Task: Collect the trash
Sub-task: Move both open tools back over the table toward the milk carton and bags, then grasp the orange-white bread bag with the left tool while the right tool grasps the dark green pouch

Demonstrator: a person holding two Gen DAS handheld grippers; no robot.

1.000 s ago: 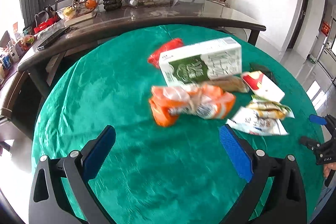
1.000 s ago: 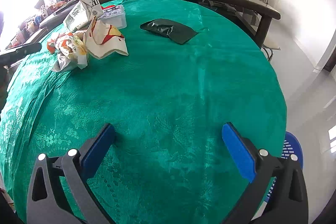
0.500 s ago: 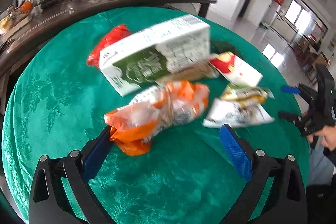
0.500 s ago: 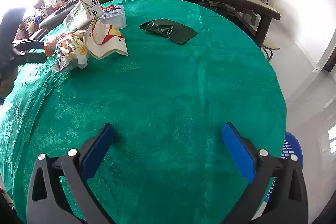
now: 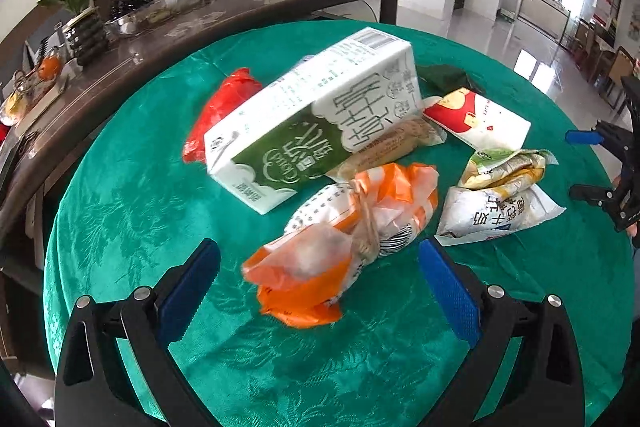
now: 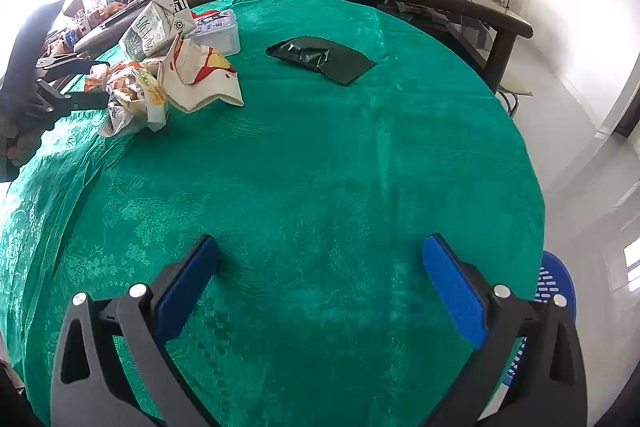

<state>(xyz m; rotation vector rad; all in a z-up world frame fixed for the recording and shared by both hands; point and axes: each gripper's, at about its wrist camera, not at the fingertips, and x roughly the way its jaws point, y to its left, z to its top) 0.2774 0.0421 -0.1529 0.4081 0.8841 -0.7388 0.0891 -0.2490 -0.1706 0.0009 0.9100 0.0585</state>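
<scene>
Left wrist view: the left gripper (image 5: pixel 318 275) hangs low over the round table with its green cloth (image 5: pixel 120 195), its 2 blue-padded fingers (image 5: pixel 188 285) spread wide with nothing clamped. Between and just ahead of them lies an orange and white bag (image 5: pixel 340 247), tied at its middle, its near end slightly blurred. Behind it a green and white milk carton (image 5: pixel 316 123) lies on its side, with a red wrapper (image 5: pixel 220 107) at its far left and a brown packet (image 5: pixel 390 147) tucked against its front edge. To the right sit a white wrapper with a red print (image 5: pixel 480 119) and, nearer, a crumpled yellow and white bag (image 5: pixel 500 195); a dark green pouch (image 5: pixel 444 77) shows behind the carton. At the right edge the right gripper (image 5: pixel 592 163) is in sight, jaws apart. A long dark table (image 5: pixel 240 15) with a potted plant (image 5: pixel 76 11) stands beyond

Right wrist view: the right gripper (image 6: pixel 320 283) hovers over a bare stretch of the cloth, fingers wide apart and empty. The dark green pouch (image 6: pixel 320 57) lies flat, well apart from the heap at upper left, where the carton (image 6: pixel 156 27), a clear plastic box (image 6: pixel 218 31), the white wrapper (image 6: pixel 200 79) and the yellow and white bag (image 6: pixel 132 103) are bunched. The left gripper (image 6: pixel 94 83) reaches into that heap from the left edge, held by a hand (image 6: pixel 18 135). A blue basket (image 6: pixel 556 291) shows below the table's right rim
</scene>
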